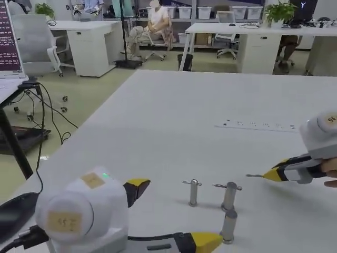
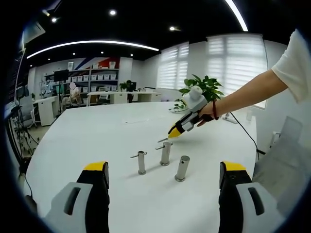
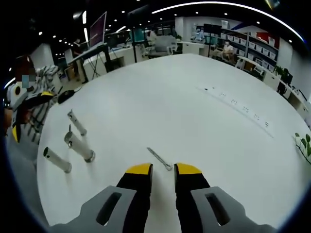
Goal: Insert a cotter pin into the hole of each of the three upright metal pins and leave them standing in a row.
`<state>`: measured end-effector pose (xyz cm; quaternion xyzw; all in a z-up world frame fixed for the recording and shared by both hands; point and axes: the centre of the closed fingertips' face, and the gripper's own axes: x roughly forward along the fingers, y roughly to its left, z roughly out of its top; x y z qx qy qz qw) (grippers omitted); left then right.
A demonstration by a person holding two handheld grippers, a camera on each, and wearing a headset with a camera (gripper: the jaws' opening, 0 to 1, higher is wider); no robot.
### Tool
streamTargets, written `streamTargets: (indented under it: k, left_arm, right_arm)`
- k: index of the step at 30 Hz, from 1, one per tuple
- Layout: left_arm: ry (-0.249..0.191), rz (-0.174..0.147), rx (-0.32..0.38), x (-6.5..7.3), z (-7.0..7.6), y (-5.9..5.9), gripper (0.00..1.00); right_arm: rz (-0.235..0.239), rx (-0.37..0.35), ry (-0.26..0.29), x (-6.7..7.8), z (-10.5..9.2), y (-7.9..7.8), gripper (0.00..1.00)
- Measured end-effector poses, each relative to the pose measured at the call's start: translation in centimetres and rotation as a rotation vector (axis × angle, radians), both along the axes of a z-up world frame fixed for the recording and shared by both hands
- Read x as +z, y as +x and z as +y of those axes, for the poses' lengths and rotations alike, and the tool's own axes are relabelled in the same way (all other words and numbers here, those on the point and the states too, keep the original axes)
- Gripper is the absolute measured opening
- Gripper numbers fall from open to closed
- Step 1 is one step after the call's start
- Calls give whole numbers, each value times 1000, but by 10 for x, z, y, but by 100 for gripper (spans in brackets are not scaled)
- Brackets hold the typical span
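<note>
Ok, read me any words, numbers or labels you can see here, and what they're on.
Nothing reads with certainty.
Yellow sticker on the left gripper: two characters, blurred.
Small label on the right gripper: blurred.
Screen text on the monitor: too small.
Row of printed marks on the table: too small.

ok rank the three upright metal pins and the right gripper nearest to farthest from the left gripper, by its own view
1. Bare silver metal pin, front right.
2. Left silver pin with a cotter pin through it.
3. Middle silver pin, also pinned, further back.
4. Right gripper, beyond them, holding a thin cotter pin.
</note>
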<state>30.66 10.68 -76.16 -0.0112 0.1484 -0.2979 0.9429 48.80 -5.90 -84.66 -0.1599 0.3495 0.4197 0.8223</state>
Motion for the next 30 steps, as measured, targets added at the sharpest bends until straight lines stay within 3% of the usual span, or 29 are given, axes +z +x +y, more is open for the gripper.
streamTargets:
  k: [6, 14, 17, 19, 21, 25, 30]
  left_arm:
    - [4, 11, -4, -3, 1, 1, 93]
    - [6, 22, -12, -6, 1, 1, 89]
    - [9, 23, -16, -7, 0, 1, 89]
    - [15, 30, -19, -8, 0, 1, 88]
    - [22, 32, -23, -9, 0, 0, 87]
    - [26, 35, -29, -10, 0, 0, 87]
    - [31, 39, -36, -11, -1, -1, 86]
  right_arm:
    - [11, 42, -44, -9, 1, 4, 17]
    - [46, 144, -113, -16, 6, -1, 15]
    - [52, 144, -135, -12, 8, 2, 12]
    - [36, 187, -181, -12, 7, 2, 12]
    - [55, 204, -197, -12, 10, -2, 8]
    - [25, 276, -282, -13, 10, -2, 6]
    - [-14, 329, -339, -13, 11, -2, 4]
